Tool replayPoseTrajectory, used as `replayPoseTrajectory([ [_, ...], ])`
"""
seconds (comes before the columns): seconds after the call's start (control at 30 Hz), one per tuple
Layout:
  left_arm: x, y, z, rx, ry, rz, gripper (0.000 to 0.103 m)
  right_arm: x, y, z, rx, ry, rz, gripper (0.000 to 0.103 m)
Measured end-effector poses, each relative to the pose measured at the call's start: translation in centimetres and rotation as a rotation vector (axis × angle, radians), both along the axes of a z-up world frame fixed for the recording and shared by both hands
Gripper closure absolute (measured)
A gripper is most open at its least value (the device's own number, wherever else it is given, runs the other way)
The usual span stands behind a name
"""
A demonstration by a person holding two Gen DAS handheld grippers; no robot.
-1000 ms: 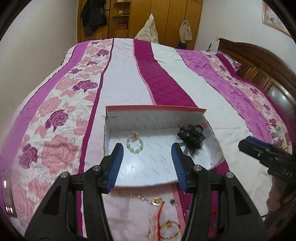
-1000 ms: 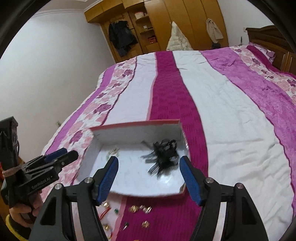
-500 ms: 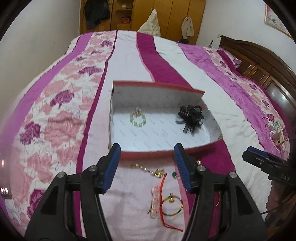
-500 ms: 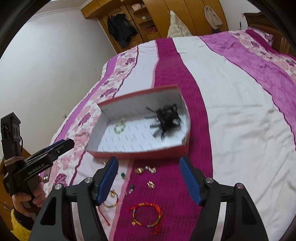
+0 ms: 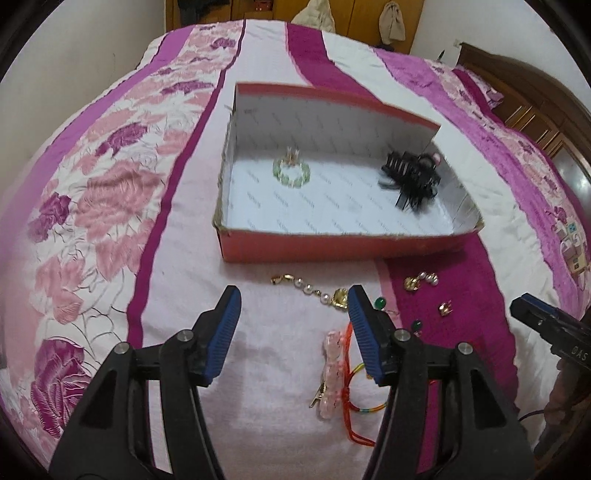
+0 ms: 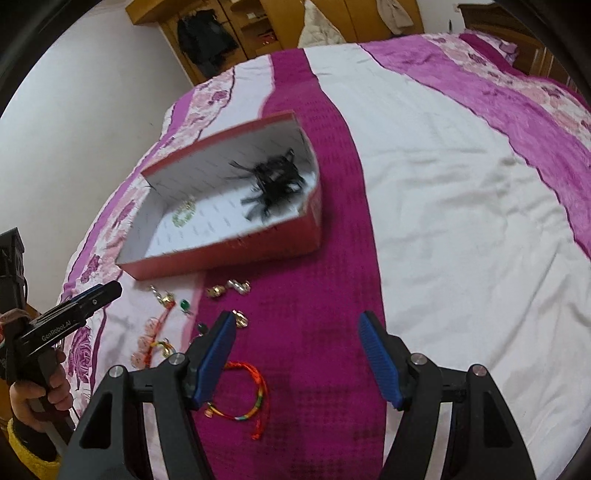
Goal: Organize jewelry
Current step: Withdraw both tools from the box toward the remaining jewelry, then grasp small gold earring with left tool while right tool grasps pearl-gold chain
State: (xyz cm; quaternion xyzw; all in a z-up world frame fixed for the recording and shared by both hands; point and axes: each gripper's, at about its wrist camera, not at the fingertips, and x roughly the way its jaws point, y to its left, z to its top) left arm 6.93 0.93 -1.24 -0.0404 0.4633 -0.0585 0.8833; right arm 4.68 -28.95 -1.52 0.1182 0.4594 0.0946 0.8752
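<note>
You are working over a bed (image 5: 280, 369) spread with a quilt in magenta, white and pink rose stripes; a wooden wardrobe (image 6: 266, 26) with a dark coat hanging on it stands beyond the foot, and a dark wooden headboard (image 5: 535, 96) runs along the right side. A red box (image 5: 332, 243) with a white lining sits open on the quilt. Inside it, a green bracelet (image 5: 291, 173) lies near the left wall and a black hair clip (image 5: 410, 177) lies toward the right wall, well apart from each other. The rest of the jewelry is loose on the quilt just in front of the box: a pearl chain (image 5: 314, 291), gold earrings (image 5: 417, 282), green studs (image 5: 379, 303), a pink clip (image 5: 332, 373) and a red cord bracelet (image 6: 243, 391). Your left claw (image 5: 291, 332) hangs open and empty above the pearl chain and pink clip, its right finger (image 5: 365, 332) covering part of them. Your right claw (image 6: 299, 354) is also spread wide and empty, over the magenta stripe, with the red cord bracelet beside its left finger (image 6: 216, 358).
</note>
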Motion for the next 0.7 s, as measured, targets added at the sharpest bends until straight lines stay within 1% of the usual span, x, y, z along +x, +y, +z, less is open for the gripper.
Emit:
replayPoseTrajectory([
  [0.23, 1.1, -1.0, -2.0, 0.022, 0.041, -0.017, 0.051, 0.0, -0.6, -0.6, -0.038, 0.004, -0.027, 0.032],
  [0.37, 1.7, -1.3, -3.0, 0.026, 0.05, -0.024, 0.051, 0.1, -0.9, -1.0, -0.025, 0.011, -0.029, 0.032],
  [0.47, 2.1, -1.3, -3.6, 0.012, 0.056, -0.017, 0.053, 0.1, -1.1, -1.5, -0.015, 0.019, -0.035, 0.032],
  [0.53, 2.2, -1.5, -3.8, 0.009, 0.053, -0.016, 0.056, 0.1, -1.3, -1.8, -0.003, 0.025, -0.04, 0.032],
  [0.57, 2.2, -1.6, -3.9, 0.012, 0.052, -0.017, 0.062, 0.1, -1.4, -2.0, 0.002, 0.027, -0.041, 0.032],
  [0.6, 2.3, -1.8, -4.0, 0.015, 0.052, -0.02, 0.071, 0.1, -1.4, -2.1, 0.005, 0.029, -0.042, 0.032],
  [0.63, 2.3, -1.9, -4.1, 0.013, 0.053, -0.024, 0.075, 0.1, -1.4, -2.2, 0.009, 0.031, -0.043, 0.032],
  [0.7, 2.3, -2.2, -4.3, 0.007, 0.051, -0.032, 0.095, 0.2, -1.4, -2.5, 0.016, 0.037, -0.043, 0.032],
])
